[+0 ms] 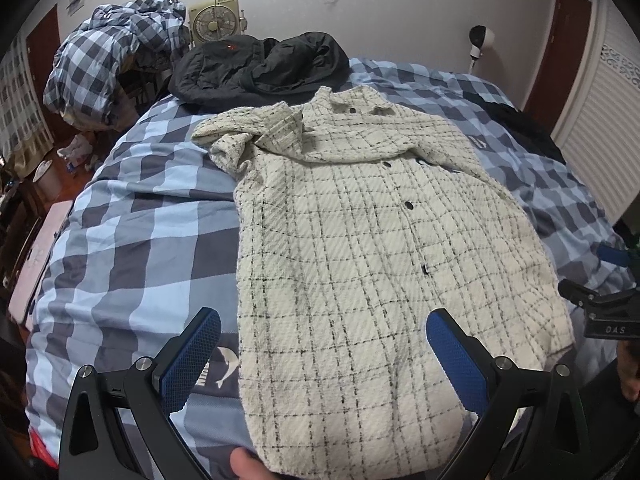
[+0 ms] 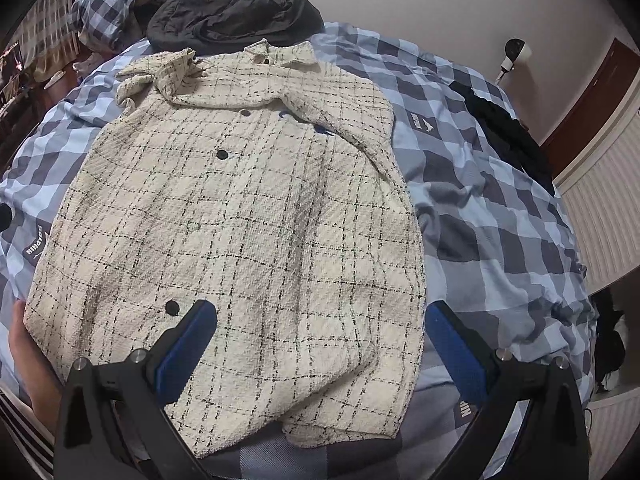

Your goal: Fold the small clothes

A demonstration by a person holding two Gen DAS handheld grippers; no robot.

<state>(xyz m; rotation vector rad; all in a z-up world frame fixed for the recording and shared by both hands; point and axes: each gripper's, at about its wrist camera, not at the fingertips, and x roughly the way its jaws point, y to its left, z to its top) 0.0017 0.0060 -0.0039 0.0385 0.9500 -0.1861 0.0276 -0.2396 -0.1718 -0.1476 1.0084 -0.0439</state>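
left gripper (image 1: 324,344): held wide apart with nothing between the blue pads, hung over the near left part of the hem, probably so that edge can be pinched next.
right gripper (image 2: 320,344): spread just as wide and empty, parked over the near right side of the hem; both look lined up for a two-corner grab, but that's only a guess.
cream plaid shirt (image 1: 372,240): laid front-up on the bed, collar at the far end, hem at the near end, buttons done up the middle so it stays flat for folding.
sleeves: both already brought in across the chest; the left one (image 1: 236,136) is left bunched near the collar, the right one (image 2: 340,120) is laid more neatly, so the body reads as a rough rectangle.
checked bedcover (image 1: 140,220): used as the folding surface, a bit rumpled.
black jacket (image 1: 260,64): dumped just past the collar, close enough that touching can't be ruled out.
checked bedding pile (image 1: 112,56): heaped at the far left, well out of the way.
fan (image 1: 214,20): stood behind that pile against the wall.
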